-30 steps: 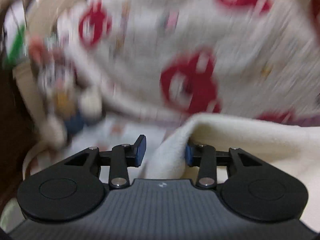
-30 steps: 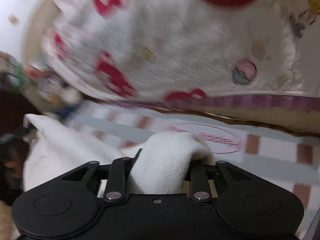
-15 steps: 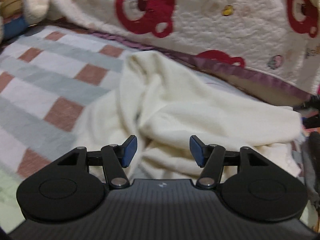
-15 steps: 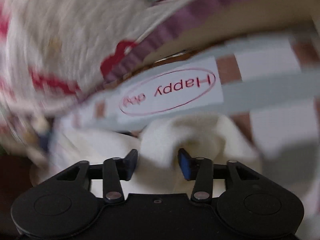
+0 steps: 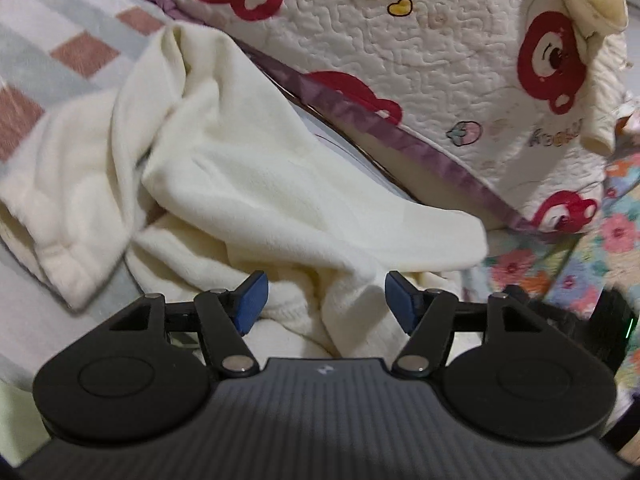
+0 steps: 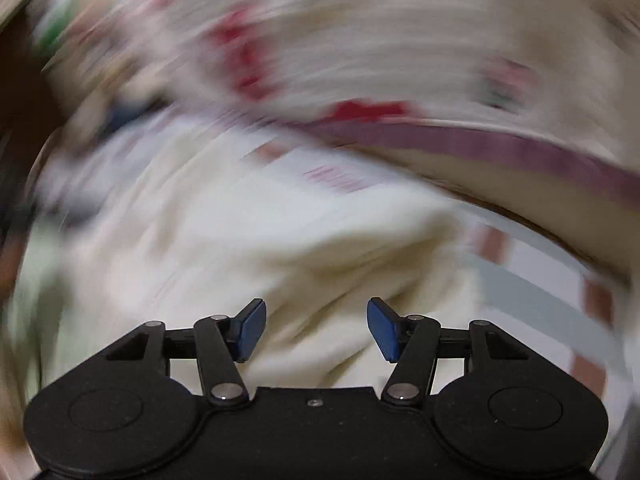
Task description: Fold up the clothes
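A cream fleece garment [image 5: 248, 168] lies crumpled on the checked bedsheet [image 5: 60, 36], one folded flap reaching right. My left gripper [image 5: 322, 300] hovers low over its near edge. Its jaws are opening, the blue pads clear of the cloth, though a ridge of fleece rises between them. In the blurred right wrist view the same cream garment [image 6: 280, 264] spreads below my right gripper [image 6: 316, 326], which stands open with no cloth pinched between its blue fingertips [image 6: 250, 330].
A quilted white blanket with red bears [image 5: 420, 52] and a purple border [image 5: 400, 136] banks up behind the garment. A flowered cloth [image 5: 560, 264] lies at the right. The right wrist view shows the blanket's purple border [image 6: 500, 148] and the checked sheet [image 6: 540, 292], smeared by motion.
Both grippers let go of the cream garment and opened. The left one dropped toward the bed and now looks down on the crumpled cloth. The right view swung and blurred.
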`<action>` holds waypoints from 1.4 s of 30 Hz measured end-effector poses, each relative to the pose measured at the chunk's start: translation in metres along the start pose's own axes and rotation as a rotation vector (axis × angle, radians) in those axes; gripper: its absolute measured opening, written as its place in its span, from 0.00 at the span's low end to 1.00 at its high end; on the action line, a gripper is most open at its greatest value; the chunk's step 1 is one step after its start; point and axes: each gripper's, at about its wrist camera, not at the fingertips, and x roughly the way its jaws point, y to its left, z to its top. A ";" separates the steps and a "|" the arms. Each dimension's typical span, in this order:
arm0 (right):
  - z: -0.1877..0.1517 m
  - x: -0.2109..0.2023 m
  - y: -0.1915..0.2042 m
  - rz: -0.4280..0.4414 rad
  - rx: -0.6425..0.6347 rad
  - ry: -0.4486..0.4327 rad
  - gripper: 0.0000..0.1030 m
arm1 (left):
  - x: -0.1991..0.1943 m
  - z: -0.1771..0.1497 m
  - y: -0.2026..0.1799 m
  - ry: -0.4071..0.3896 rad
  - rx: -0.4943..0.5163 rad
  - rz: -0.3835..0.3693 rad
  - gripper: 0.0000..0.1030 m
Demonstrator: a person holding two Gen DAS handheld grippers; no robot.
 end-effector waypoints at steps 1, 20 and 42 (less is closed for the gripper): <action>-0.007 0.004 0.019 -0.003 -0.075 0.020 0.58 | -0.001 -0.001 0.002 0.000 -0.006 -0.017 0.62; 0.111 0.089 0.002 -0.092 -0.111 -0.023 0.27 | 0.080 0.097 -0.031 0.086 0.169 0.089 0.11; 0.016 0.091 -0.031 -0.055 0.597 -0.083 0.62 | 0.009 0.028 0.060 -0.035 -0.090 0.232 0.81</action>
